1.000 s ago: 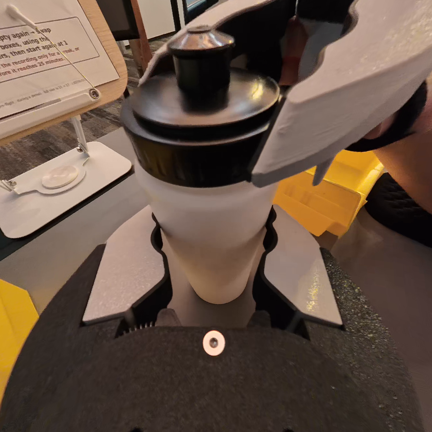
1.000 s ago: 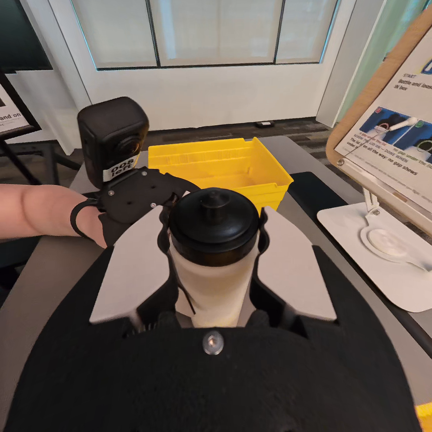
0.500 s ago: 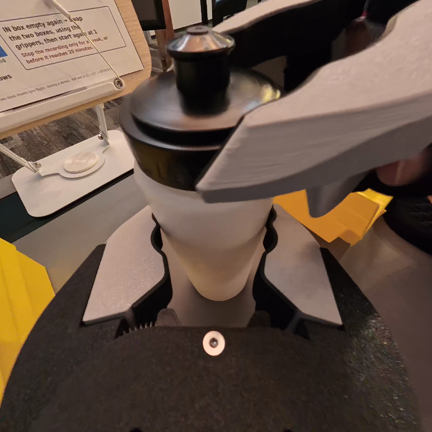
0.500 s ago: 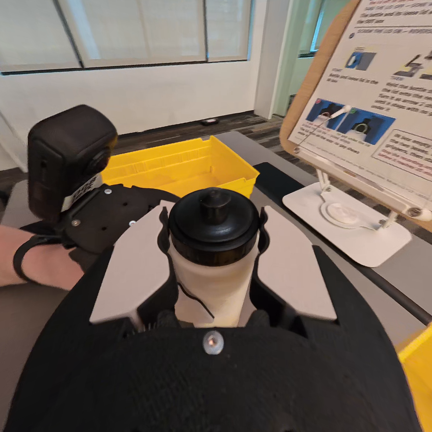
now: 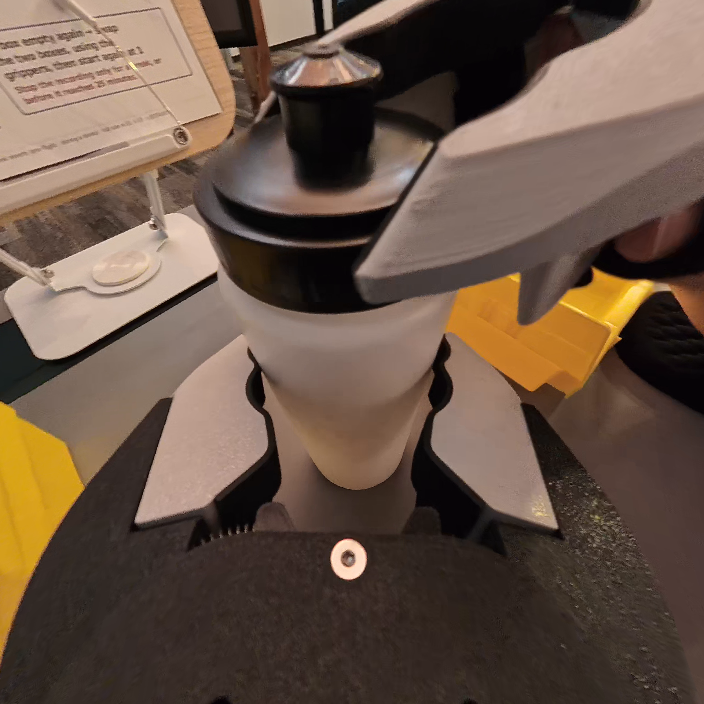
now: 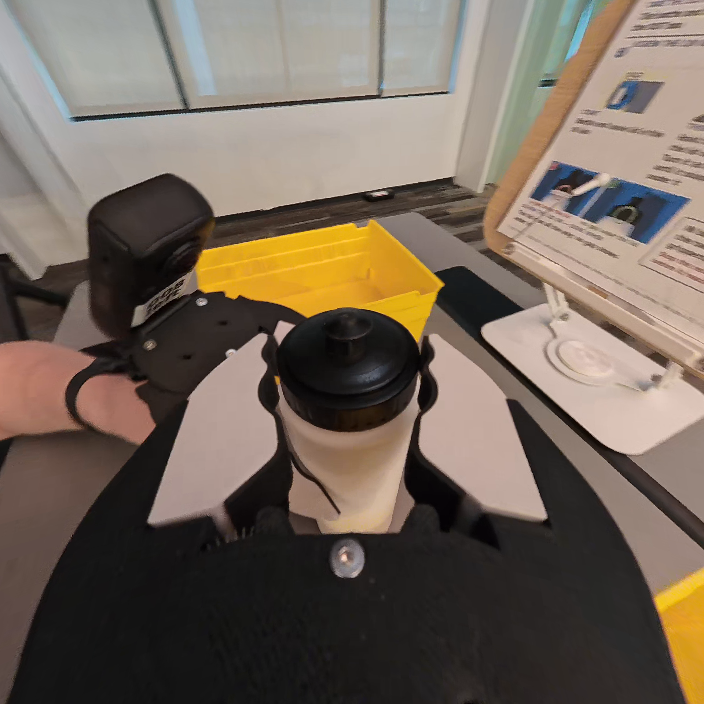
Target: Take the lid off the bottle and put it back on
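Observation:
A white bottle [image 5: 343, 381] with a black lid [image 5: 289, 274] and a pull spout stands upright. My left gripper [image 5: 347, 365] is shut on the bottle's white body below the lid. My right gripper [image 6: 347, 354] is shut on the black lid [image 6: 346, 381], one finger at each side of its rim. The lid sits on the bottle [image 6: 343, 464]. In the left wrist view one grey finger of the right gripper [image 5: 533, 190] lies across the lid's right side. In the right wrist view the left gripper's black body with its camera [image 6: 183, 335] and a hand show at the left.
A yellow bin [image 6: 316, 266] stands behind the bottle on the grey table [image 6: 57, 514] and also shows in the left wrist view [image 5: 533, 354]. A second yellow bin [image 5: 30, 476] is at the near edge. An instruction board [image 6: 609, 171] stands on a white base [image 6: 590, 381].
My right gripper has twisted around the lid, first one way and then partly back; its finger swung across the lid's front. My left gripper has kept its hold on the bottle.

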Tool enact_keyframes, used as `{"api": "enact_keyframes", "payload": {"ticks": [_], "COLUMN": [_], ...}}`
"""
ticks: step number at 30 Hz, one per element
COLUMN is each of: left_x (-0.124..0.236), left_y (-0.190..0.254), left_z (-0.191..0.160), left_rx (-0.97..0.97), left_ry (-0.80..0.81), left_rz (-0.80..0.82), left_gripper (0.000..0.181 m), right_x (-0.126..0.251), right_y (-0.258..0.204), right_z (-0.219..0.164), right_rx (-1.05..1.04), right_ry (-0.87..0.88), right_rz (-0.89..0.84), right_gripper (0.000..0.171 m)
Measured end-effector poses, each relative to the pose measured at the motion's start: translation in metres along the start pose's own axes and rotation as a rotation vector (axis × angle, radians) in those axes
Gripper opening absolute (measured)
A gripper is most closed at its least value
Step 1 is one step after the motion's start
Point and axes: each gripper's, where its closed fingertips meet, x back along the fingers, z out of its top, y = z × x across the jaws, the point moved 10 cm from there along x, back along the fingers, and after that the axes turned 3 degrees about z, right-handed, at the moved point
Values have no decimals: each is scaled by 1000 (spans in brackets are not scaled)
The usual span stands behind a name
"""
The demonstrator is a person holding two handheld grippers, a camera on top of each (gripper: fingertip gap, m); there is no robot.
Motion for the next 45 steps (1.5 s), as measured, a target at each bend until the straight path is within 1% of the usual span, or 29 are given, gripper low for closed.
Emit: {"api": "enact_keyframes", "payload": {"ticks": [3, 5, 8, 10, 12, 14, 16, 20, 22, 25, 27, 31, 33, 34, 35, 36, 41, 45], "left_x": [1, 2, 0, 0, 0, -1, -2, -1, -1, 1, 1, -1, -1, -1, -1, -1, 0, 0], "left_y": [1, 1, -1, -1, 1, 3, 4, 2, 3, 3, 2, 1, 1, 1, 1, 0, -2, -1], "left_z": [0, 0, 0, 1, 1, 1, 1, 1, 0, 0, 0, 1, 1, 1, 1, 0, 0, -1], "left_rx": [4, 5, 0, -17, -34, -53, -49, -30, -21, -7, -7, -25, -35, -36, -35, -30, -6, 20], "left_ry": [-7, -7, -6, -8, -6, 1, 4, -1, -4, -11, -8, -6, -6, -4, -2, 1, 6, 12], "left_rz": [32, 24, -8, -27, -41, -72, -114, -95, -52, -20, -32, -66, -74, -77, -81, -85, -71, -16], "left_gripper": [86, 86, 86, 86, 86, 86, 86, 86, 86, 86, 86, 86, 86, 86, 86, 86, 86, 86], "right_x": [-4, -4, -2, 2, 7, 9, 10, 7, 5, 1, 1, 3, 2, 2, 2, 2, -2, -6], "right_y": [-13, -15, -6, 1, 8, 11, 10, 8, 5, -4, -5, 5, 9, 10, 11, 12, 7, -2], "right_z": [-1, -1, 1, 3, 3, 3, 2, 2, 2, 1, 1, 1, -1, -3, -4, -4, -6, -7], "right_rx": [-15, -4, -13, -26, -9, 24, 48, 26, -15, -24, -20, -38, -64, -62, -45, -12, 13, -2], "right_ry": [23, 22, 2, -15, -33, -44, -32, -19, 2, 19, 22, 15, -36, -58, -61, -38, 12, 38], "right_rz": [-149, -166, -73, 24, 91, 145, 170, 126, 48, -60, -68, 45, 129, 171, 177, 164, 95, -26], "right_gripper": [73, 73, 73, 79, 80, 74, 72, 72, 67, 67, 67, 69, 79, 80, 79, 76, 75, 75]}}
